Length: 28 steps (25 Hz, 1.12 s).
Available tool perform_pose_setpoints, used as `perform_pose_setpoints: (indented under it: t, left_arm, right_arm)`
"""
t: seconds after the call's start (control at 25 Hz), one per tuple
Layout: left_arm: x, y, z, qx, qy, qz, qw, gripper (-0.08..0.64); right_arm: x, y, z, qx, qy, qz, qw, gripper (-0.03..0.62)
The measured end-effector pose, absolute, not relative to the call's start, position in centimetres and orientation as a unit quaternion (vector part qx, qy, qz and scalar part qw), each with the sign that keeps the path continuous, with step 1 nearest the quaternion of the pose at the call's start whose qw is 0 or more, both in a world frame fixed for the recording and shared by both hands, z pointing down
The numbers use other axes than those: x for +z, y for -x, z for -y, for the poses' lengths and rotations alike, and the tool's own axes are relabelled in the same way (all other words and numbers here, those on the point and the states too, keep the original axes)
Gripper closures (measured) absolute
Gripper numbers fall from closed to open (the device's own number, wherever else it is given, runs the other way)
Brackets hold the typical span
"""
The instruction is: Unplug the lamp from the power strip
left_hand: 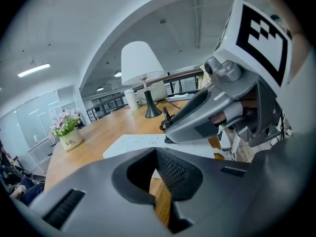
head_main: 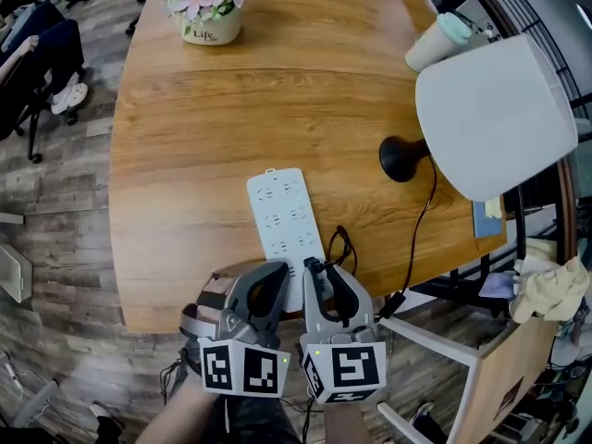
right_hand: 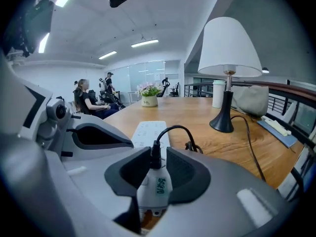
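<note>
Round wooden table (head_main: 231,109), seen from above in the head view, bare across most of its top. At the table's right edge, the lamp (head_main: 495,114): wide white shade looming toward the head camera, round black base (head_main: 400,158) planted on the wood. The two grippers side by side over the near rim, marker cubes (head_main: 242,368) facing up. Left gripper (head_main: 280,274) with jaws drawn together at the tips, nothing between them, poised over the near end of the power strip (head_main: 282,211); touching it or not, cannot tell. Right gripper (right_hand: 159,152) just beside it, jaws set narrow around the plug (right_hand: 155,186), pads against both flanks of the white body. White power strip flat on the wood, running lengthways from the near rim toward the table's middle. Pot of pink flowers (head_main: 211,21) at the far edge, well apart from the rest. Pale cup (head_main: 439,40) with a mint lid standing just beside the lamp. Black cord (head_main: 424,220) trailing from the lamp base to the near right rim, a loop (head_main: 342,243) of it bunched just right of the strip and arching up into the plug. Smallest, the plug itself: clear of the strip, cord end pointing away from the right gripper's camera, prong end toward it, a green-printed label on top.
</note>
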<state>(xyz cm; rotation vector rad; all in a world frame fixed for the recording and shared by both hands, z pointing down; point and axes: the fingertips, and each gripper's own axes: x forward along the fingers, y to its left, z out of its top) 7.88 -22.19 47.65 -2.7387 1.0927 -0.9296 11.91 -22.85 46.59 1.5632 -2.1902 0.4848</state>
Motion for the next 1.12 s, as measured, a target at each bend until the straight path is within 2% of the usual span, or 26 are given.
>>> perform_pose_setpoints:
  t: [0.4,0.72,0.96,1.12]
  left_arm:
    - [48.1,-9.2,22.3,-0.315,0.889,-0.33,0.044,0.565]
    - [48.2,-9.3,22.5,-0.334,0.883,-0.324,0.054,0.565]
    - [48.3,-9.3,22.4,-0.347,0.877,-0.326,0.062,0.565]
    - [48.3,-9.3,22.4,-0.353,0.877,-0.319,0.062,0.565]
  right_arm:
    - [46.4,-11.1,22.6,0.132,-0.538,0.797,0.241,0.523]
    - [46.2,-11.1,22.6,0.135,-0.53,0.808,0.218,0.525]
    - [46.4,-11.7,22.7,0.195,-0.532,0.804,0.178,0.524]
    - [46.2,-11.3,22.6,0.181,-0.534,0.801,0.199,0.525]
